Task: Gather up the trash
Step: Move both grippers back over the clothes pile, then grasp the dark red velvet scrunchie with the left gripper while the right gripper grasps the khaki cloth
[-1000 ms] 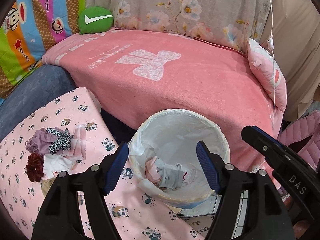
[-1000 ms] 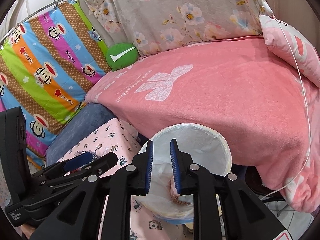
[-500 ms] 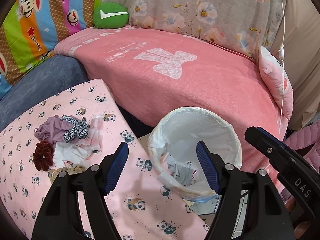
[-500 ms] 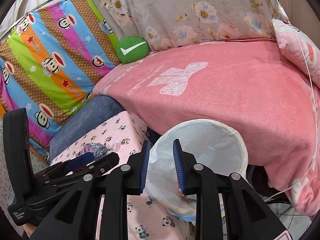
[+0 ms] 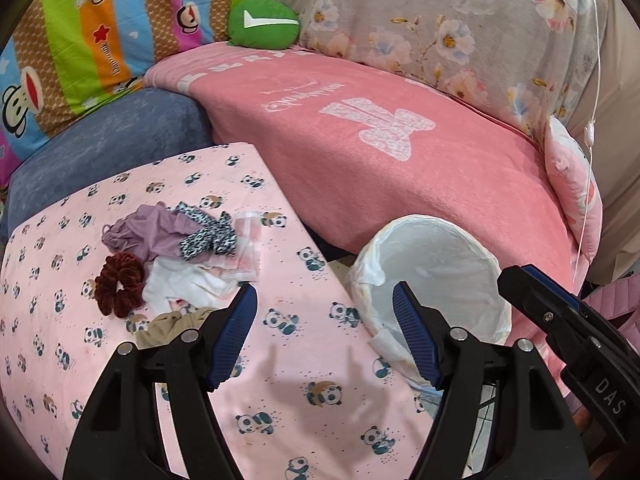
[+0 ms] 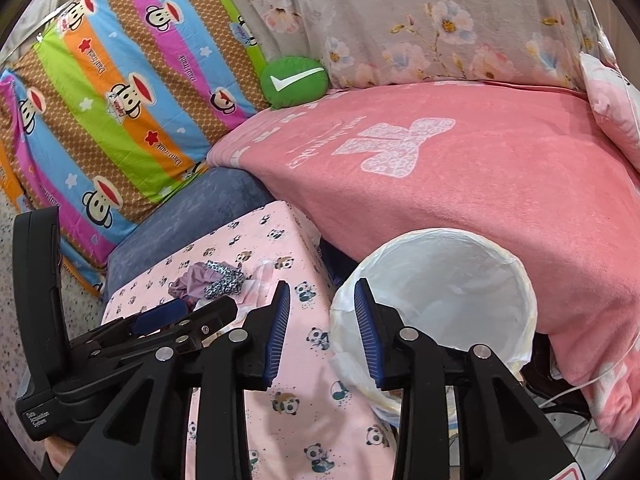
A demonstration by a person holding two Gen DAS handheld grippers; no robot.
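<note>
A white lined trash bin [image 5: 440,276] stands beside the pink panda-print table [image 5: 280,392]; it also shows in the right wrist view [image 6: 448,280]. On the table lies a pile of trash: purple cloth [image 5: 148,232], leopard-print strip [image 5: 208,232], dark red scrunchie [image 5: 118,284], white tissue [image 5: 180,284], clear wrapper [image 5: 248,248] and a tan piece [image 5: 172,324]. My left gripper [image 5: 324,336] is open and empty over the table's edge, right of the pile. My right gripper [image 6: 320,332] is open and empty between table and bin.
A pink blanket-covered sofa [image 5: 400,152] rises behind the bin, with a green round cushion [image 5: 264,22], a striped monkey-print cover [image 6: 120,100] and a blue cushion [image 5: 108,148]. A white cable [image 5: 592,120] hangs at the right.
Both grippers have swung left, away from over the bin toward the table. The right gripper's jaws have opened wider. The pile now sits nearer the left gripper.
</note>
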